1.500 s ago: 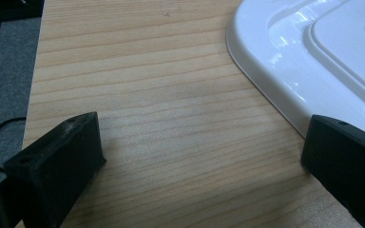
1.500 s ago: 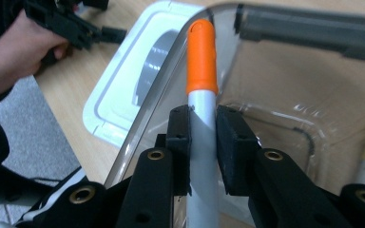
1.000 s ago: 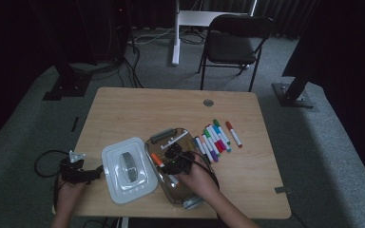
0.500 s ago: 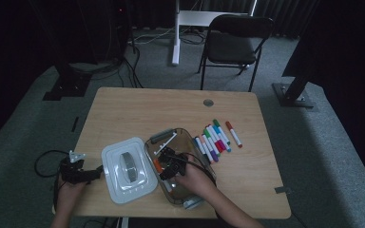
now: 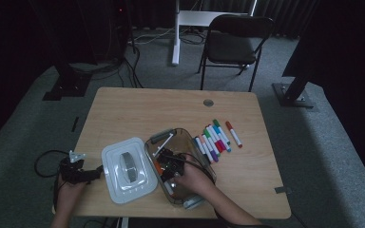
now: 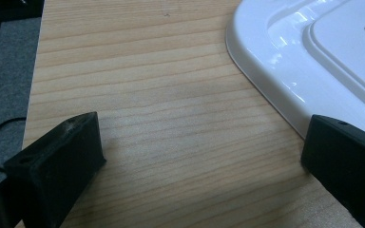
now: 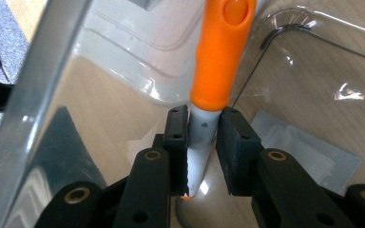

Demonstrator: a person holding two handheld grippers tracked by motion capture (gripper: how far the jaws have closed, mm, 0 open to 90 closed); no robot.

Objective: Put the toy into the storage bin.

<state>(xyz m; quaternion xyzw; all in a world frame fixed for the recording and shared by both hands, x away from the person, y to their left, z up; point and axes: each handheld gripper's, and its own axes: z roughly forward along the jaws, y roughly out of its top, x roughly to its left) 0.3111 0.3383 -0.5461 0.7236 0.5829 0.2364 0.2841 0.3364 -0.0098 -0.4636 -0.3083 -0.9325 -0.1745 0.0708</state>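
An orange-capped marker (image 7: 221, 52) with a grey barrel stands between the pads of my right gripper (image 7: 202, 126), which is shut on the barrel just below the cap. Its jaws have just been easing open a little, with the marker still between them. That gripper (image 5: 169, 164) is down inside the clear plastic container (image 5: 204, 159) at the table's middle front. The container's white lid (image 5: 126, 168) lies flat to its left. My left gripper (image 5: 92, 175) rests open at the lid's left edge, its jaws wide apart (image 6: 204, 142) over bare wood beside the lid (image 6: 313, 57).
Several coloured markers (image 5: 215, 138) lie in a row on the table right of the container. The container's clear wall (image 7: 43, 95) rises close at the left of the right gripper view, and a pale label (image 7: 304, 147) lies on its floor. A folding chair (image 5: 235, 45) stands beyond the table.
My right hand has sunk a little deeper into the container, toward the table's near side, with the orange marker in the jaws. The left hand has stayed in place.
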